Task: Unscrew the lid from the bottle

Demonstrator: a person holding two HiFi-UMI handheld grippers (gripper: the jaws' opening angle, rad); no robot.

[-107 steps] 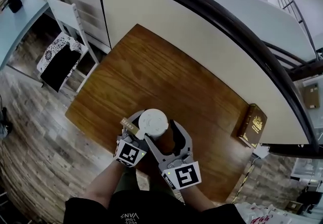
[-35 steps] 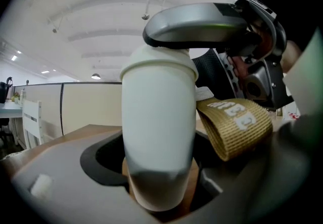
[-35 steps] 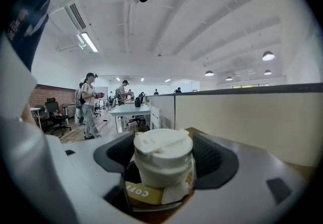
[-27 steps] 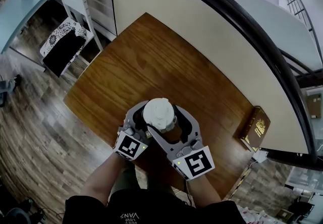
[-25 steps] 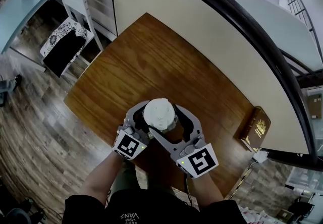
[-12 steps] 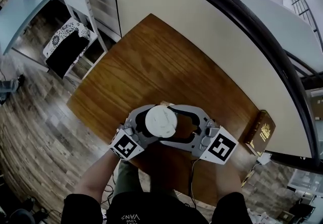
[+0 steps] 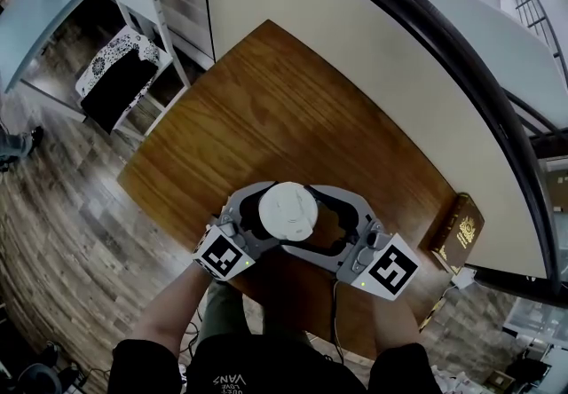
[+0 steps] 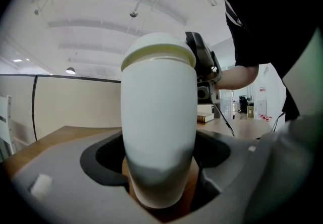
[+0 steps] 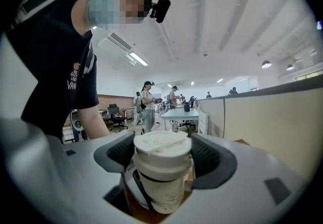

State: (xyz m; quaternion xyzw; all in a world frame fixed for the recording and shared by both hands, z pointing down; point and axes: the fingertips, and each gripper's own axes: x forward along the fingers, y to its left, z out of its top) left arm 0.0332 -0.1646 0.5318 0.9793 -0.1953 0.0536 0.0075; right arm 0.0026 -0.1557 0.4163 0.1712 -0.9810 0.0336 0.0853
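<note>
A white bottle point(image 8: 159, 117) stands upright on the wooden table point(image 7: 284, 117), near its front edge. Its white lid point(image 7: 289, 210) faces up in the head view. My left gripper point(image 7: 266, 216) comes in from the left and is shut on the bottle's lower body point(image 8: 160, 177). My right gripper point(image 7: 300, 219) reaches in from the right at lid height. It is shut on the lid point(image 9: 162, 150), with a dark pad on each side. A short stretch of the bottle point(image 9: 160, 192) shows below the lid in the right gripper view.
A brown book point(image 7: 454, 228) lies at the table's right edge. A white chair point(image 7: 133, 19) stands off the table's left corner. A pale partition wall point(image 7: 355, 37) runs along the far side. My arms and body are at the near edge.
My right gripper has swung counter-clockwise around the lid, its marker cube moving from below the bottle out to the right. The left gripper and bottle have stayed put.
</note>
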